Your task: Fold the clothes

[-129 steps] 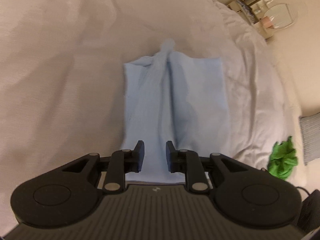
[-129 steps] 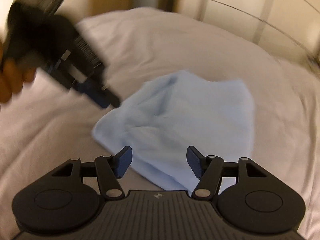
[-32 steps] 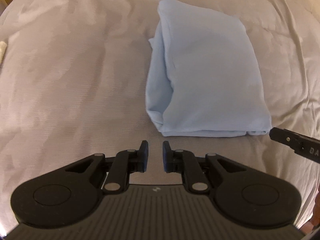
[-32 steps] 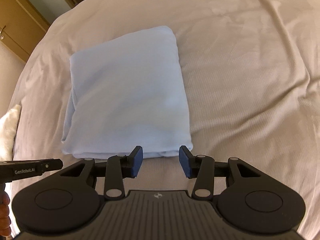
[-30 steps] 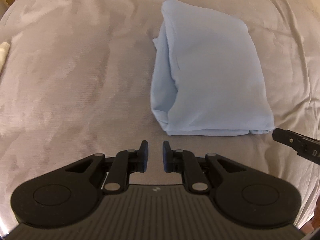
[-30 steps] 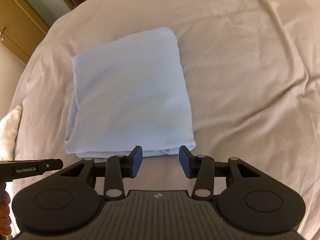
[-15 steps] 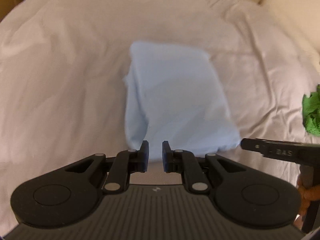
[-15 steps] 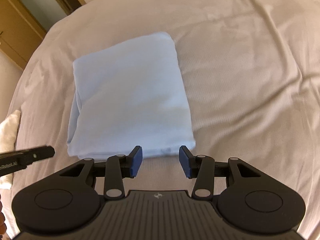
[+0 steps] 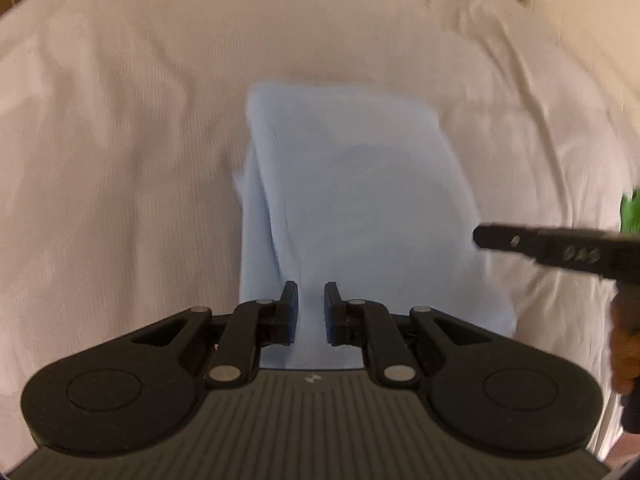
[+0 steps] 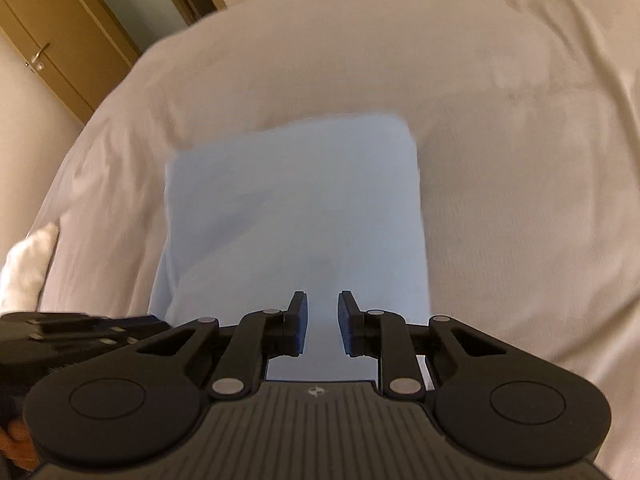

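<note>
Over the near edge of the folded light-blue garment (image 9: 360, 208), the left hand-held gripper (image 9: 307, 312) was seen nearly clenched, a narrow gap left between its jaws and nothing pinched. The right hand-held gripper (image 10: 322, 322) was closing over the same edge, the cloth lying beneath its jaws, not pressed by the pads. The garment was spread on the white bed (image 10: 520, 160). Farther right, a green cloth (image 9: 630, 212) was glimpsed.

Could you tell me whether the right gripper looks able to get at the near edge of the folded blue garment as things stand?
Probably yes: the right gripper is over the folded blue garment's near edge, jaws closing, with nothing in the way; the left gripper sits off to the side.
</note>
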